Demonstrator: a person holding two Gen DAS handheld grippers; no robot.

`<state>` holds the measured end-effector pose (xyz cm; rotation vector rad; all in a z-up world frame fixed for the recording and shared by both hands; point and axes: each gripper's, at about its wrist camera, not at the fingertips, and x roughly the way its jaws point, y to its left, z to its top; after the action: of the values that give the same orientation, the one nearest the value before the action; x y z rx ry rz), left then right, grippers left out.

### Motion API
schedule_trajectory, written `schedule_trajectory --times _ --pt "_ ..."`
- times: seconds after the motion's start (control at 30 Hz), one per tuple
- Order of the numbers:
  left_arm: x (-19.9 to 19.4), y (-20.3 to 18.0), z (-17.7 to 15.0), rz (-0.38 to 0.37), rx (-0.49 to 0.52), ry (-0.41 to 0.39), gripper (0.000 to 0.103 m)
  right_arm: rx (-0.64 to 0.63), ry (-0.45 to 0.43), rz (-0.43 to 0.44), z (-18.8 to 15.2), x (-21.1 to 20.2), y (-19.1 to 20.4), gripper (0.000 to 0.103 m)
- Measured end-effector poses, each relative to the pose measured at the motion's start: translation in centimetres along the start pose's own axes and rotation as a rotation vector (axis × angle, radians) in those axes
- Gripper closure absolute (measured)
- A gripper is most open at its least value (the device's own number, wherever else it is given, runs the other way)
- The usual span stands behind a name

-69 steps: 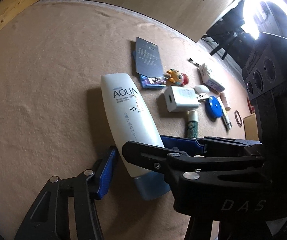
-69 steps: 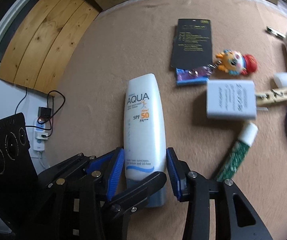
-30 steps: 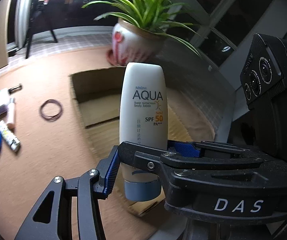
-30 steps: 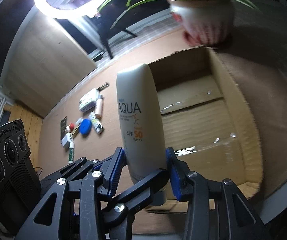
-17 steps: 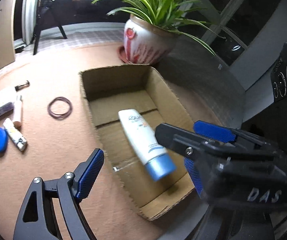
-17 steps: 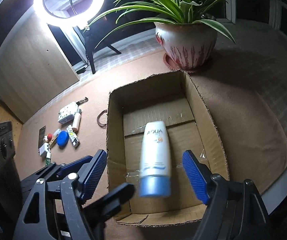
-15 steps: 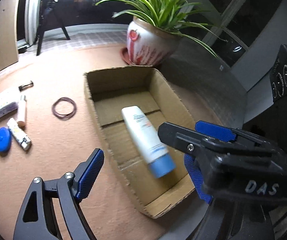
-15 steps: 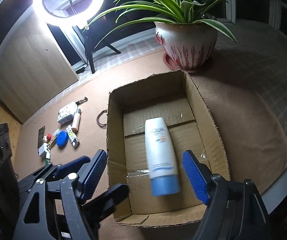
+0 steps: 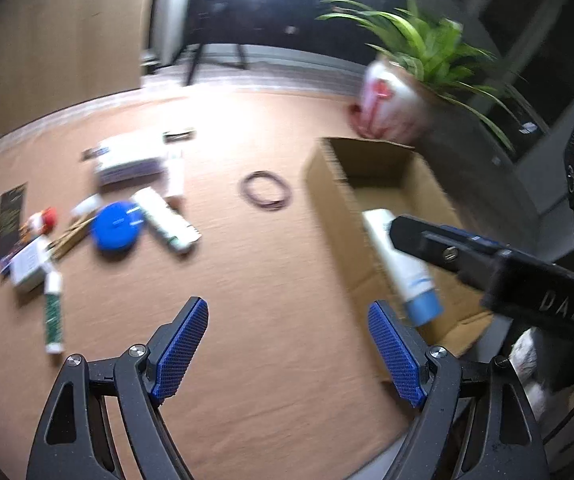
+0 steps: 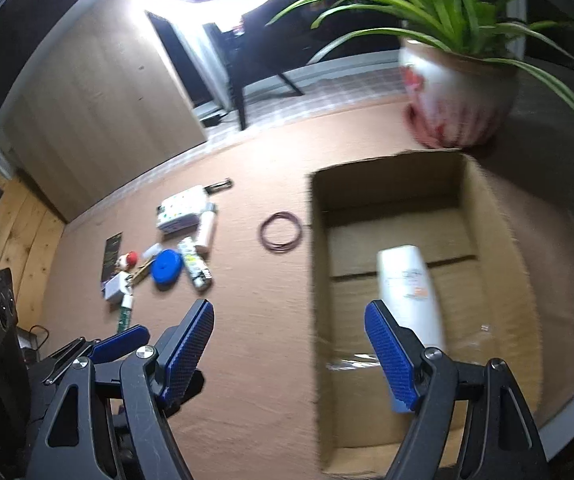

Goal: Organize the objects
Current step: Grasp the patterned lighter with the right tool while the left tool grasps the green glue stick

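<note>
Where one sunscreen tube (image 10: 407,280) lies, one cardboard box (image 10: 491,216), one potted plant (image 10: 455,80)

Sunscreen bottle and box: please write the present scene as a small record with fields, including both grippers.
sunscreen bottle: lying flat on the floor of the cardboard box, blue cap toward the camera
box contents: only the bottle visible
left gripper: open, nothing between the pads, over the brown mat
right gripper: open, empty, above the near left wall of the box
still on the mat: blue round case, ring of hair ties, white charger, small tubes and packets
potted plant: behind the box
</note>
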<state>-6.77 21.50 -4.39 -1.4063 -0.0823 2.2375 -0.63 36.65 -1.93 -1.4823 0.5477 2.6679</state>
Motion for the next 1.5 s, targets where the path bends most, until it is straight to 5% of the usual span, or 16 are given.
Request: schedule_trajectory --times 0.53,1.33,1.5 --pt "-0.7 16.3 -2.1 0.2 -0.271 0.049 0.024 -0.24 0.194 0.023 2.6 9.9 8.6 0.029" --pt "1.5 19.7 -1.6 0.23 -0.306 0.1 0.062 -0.324 0.329 -0.049 4.5 18.2 12.5 0.057" --pt "1.8 19.7 -1.5 0.24 -0.299 0.096 0.073 -0.35 0.329 -0.061 4.4 18.2 12.8 0.077"
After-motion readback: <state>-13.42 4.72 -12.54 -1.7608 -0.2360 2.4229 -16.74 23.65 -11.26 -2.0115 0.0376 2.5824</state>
